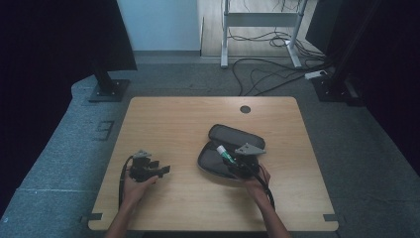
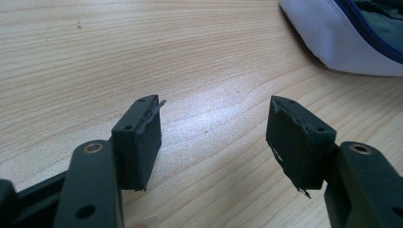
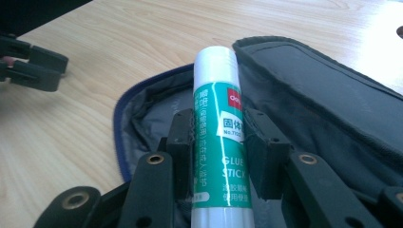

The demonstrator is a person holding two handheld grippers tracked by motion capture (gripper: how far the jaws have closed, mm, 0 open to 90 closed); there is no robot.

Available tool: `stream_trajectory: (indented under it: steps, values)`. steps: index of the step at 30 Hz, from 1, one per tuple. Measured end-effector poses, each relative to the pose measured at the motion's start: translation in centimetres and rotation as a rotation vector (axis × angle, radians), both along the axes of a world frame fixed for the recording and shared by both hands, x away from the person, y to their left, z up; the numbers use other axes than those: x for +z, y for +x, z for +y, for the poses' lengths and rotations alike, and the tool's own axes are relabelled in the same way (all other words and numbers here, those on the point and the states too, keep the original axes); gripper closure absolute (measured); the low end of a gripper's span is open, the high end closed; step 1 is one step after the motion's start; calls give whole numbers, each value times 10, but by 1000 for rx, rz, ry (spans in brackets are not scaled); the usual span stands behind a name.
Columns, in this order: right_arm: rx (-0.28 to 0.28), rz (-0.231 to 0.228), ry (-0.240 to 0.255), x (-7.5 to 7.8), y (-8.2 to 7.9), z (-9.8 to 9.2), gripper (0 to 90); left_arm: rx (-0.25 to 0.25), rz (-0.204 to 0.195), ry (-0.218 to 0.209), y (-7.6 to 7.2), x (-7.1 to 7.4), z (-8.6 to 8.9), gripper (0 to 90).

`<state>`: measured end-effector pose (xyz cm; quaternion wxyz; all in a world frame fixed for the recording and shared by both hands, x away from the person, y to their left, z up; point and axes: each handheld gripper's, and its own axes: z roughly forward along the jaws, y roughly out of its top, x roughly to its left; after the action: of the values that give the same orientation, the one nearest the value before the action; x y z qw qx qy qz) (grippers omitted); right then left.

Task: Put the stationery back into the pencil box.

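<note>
**Glue stick transfer: item gripped, placement pending**

My right gripper (image 3: 216,142) has its jaws partly closed on the glue stick (image 3: 219,137), pads pressing both sides of the green label. The stick's white cap points away from me. I hold it above the open pencil case (image 1: 229,150), over the near half of the lining; from the high view the stick (image 1: 224,152) sits just left of my right hand (image 1: 257,179).

My left gripper (image 1: 156,171) rests at the near left of the counter (image 1: 168,119), well apart from the case. Its jaws stand wide apart with nothing between them, bare wood below.

Status, as judged:
1. Done: case unzipped and laid open; stick grasped and brought over it.
2. Left: lower the stick into the case, release, withdraw.
3. Left: close the case, likely needing both grippers.

I cannot tell whether the stick already touches the lining.
</note>
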<state>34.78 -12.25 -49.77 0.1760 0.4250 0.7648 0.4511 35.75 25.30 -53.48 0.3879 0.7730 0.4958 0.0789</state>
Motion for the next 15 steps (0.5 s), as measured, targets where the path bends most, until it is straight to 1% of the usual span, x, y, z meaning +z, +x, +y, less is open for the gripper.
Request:
stream_trajectory:
  steps: [6,7,15]
  values:
    - [-17,21,-5,-5,8,-5,648,-3,4,1,0,-1,-1,365]
    - [-22,28,-6,-7,11,-7,648,-3,6,1,0,-2,-1,364]
    - [-37,47,-10,-14,18,-13,647,-1,11,5,1,-4,-1,363]
